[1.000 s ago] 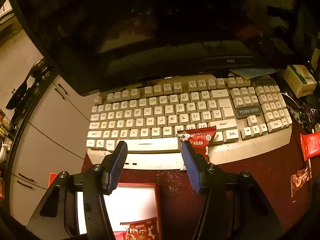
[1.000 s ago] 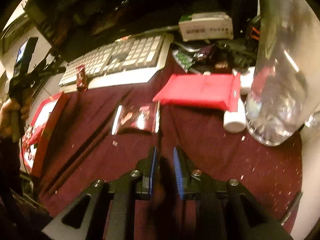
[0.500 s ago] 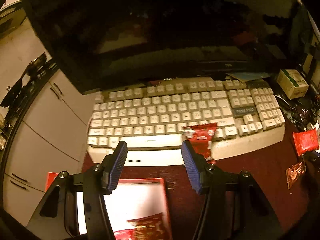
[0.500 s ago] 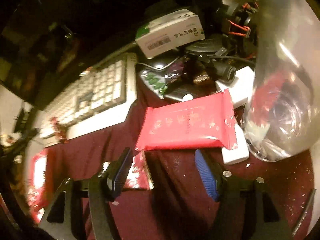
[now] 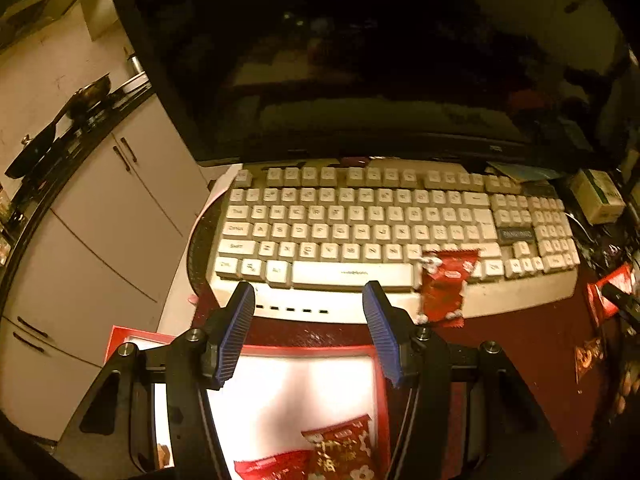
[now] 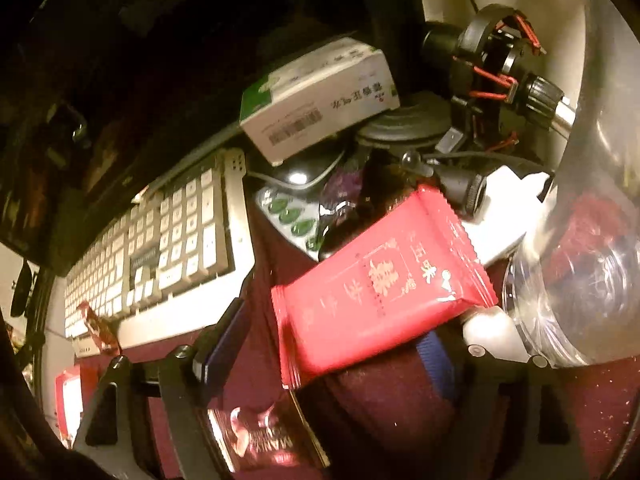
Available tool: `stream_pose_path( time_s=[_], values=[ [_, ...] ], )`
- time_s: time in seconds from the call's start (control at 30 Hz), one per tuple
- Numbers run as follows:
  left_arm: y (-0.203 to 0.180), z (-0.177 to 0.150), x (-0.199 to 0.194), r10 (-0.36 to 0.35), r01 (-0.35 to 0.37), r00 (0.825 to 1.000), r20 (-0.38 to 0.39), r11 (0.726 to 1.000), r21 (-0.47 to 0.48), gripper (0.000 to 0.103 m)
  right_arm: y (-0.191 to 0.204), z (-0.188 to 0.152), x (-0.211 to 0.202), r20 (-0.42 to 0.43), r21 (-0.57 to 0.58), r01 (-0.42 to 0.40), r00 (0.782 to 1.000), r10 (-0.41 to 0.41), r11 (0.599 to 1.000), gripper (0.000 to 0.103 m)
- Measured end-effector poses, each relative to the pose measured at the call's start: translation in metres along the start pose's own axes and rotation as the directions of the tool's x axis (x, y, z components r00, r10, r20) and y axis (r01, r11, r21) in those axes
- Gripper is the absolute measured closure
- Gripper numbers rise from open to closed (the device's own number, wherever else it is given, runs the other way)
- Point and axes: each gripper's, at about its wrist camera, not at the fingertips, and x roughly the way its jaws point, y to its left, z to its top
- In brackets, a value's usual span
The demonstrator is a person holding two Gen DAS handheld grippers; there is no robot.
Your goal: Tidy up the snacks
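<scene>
My left gripper (image 5: 310, 320) is open and empty above a red-rimmed white box (image 5: 304, 384) that holds red snack packets (image 5: 340, 446). A small red snack packet (image 5: 444, 284) lies on the keyboard's front edge, just right of the left gripper. My right gripper (image 6: 332, 344) is open, its jaws on either side of a large red snack pack (image 6: 384, 284) on the dark red cloth. A dark brown snack packet (image 6: 260, 440) lies below the right gripper. The same red pack (image 5: 604, 296) and brown packet (image 5: 586, 356) show at the right in the left wrist view.
A white keyboard (image 5: 380, 228) lies before a dark monitor (image 5: 360, 60). A white-and-green carton (image 6: 320, 96), cables and a camera mount (image 6: 492, 64) crowd the back. A clear plastic jar (image 6: 592, 220) stands at the right, a small white bottle (image 6: 488, 324) beside it.
My right gripper has opened and moved forward, so the large red pack now sits between its jaws. My left gripper has drawn back and left, over the box.
</scene>
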Motion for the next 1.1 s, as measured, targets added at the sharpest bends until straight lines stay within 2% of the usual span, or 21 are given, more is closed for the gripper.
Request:
stream_pose_path(
  time_s=[0.07, 0.1, 0.13, 0.23, 0.33, 0.47, 0.53, 0.63, 0.7, 0.77, 0.87, 0.93, 1.1],
  values=[
    [-0.005, -0.004, -0.004, -0.026, 0.026, 1.0, 0.003, 1.0, 0.007, 0.048, 0.001, -0.002, -0.001, 0.021, -0.003, 0.009, 1.0, -0.009, 1.0, 0.039],
    [-0.008, -0.006, -0.006, -0.04, 0.04, 0.999, 0.004, 0.999, 0.013, 0.048, 0.002, -0.002, -0.002, 0.032, -0.008, 0.021, 0.999, -0.02, 1.0, 0.062],
    [-0.011, -0.008, -0.007, -0.049, 0.049, 0.999, 0.002, 0.999, 0.018, 0.048, 0.001, -0.003, -0.003, 0.047, -0.017, 0.003, 0.999, -0.002, 1.0, 0.07],
    [-0.018, -0.013, -0.011, -0.078, 0.078, 0.997, -0.005, 0.996, 0.032, 0.048, -0.001, -0.006, -0.01, 0.055, -0.018, -0.041, 0.998, 0.042, 0.999, 0.08],
    [-0.029, -0.017, -0.012, -0.095, 0.096, 0.995, -0.023, 0.994, 0.06, 0.048, -0.004, -0.017, -0.03, 0.058, -0.031, -0.124, 0.99, 0.125, 0.992, 0.089],
    [-0.048, -0.025, -0.013, -0.11, 0.115, 0.993, -0.046, 0.988, 0.106, 0.048, -0.016, -0.038, -0.062, 0.036, -0.042, -0.206, 0.978, 0.207, 0.978, 0.089],
    [-0.06, -0.029, -0.015, -0.128, 0.134, 0.99, -0.056, 0.982, 0.133, 0.048, -0.029, -0.051, -0.073, -0.008, -0.018, -0.245, 0.97, 0.245, 0.969, 0.089],
    [-0.089, -0.039, -0.022, -0.156, 0.166, 0.986, -0.065, 0.967, 0.192, 0.048, -0.049, -0.069, -0.081, -0.06, 0.022, -0.283, 0.957, 0.284, 0.959, 0.089],
    [-0.111, -0.046, -0.028, -0.183, 0.196, 0.98, -0.076, 0.953, 0.232, 0.048, -0.059, -0.077, -0.085, -0.08, 0.024, -0.297, 0.951, 0.298, 0.955, 0.085],
    [-0.129, -0.053, -0.034, -0.204, 0.219, 0.975, -0.083, 0.94, 0.263, 0.048, -0.067, -0.08, -0.089, -0.073, 0.04, -0.287, 0.954, 0.29, 0.957, 0.083],
    [-0.146, -0.059, -0.039, -0.221, 0.237, 0.971, -0.088, 0.935, 0.264, 0.048, -0.078, -0.08, -0.088, -0.039, 0.062, -0.261, 0.964, 0.264, 0.963, 0.071],
    [-0.163, -0.064, -0.04, -0.252, 0.274, 0.961, -0.116, 0.925, 0.263, 0.048, -0.088, -0.078, -0.088, -0.009, 0.082, -0.233, 0.972, 0.234, 0.969, 0.067],
    [-0.208, -0.069, -0.041, -0.308, 0.344, 0.936, -0.168, 0.9, 0.268, 0.048, -0.106, -0.079, -0.083, 0.051, 0.171, -0.269, 0.963, 0.264, 0.948, 0.063]
  ],
)
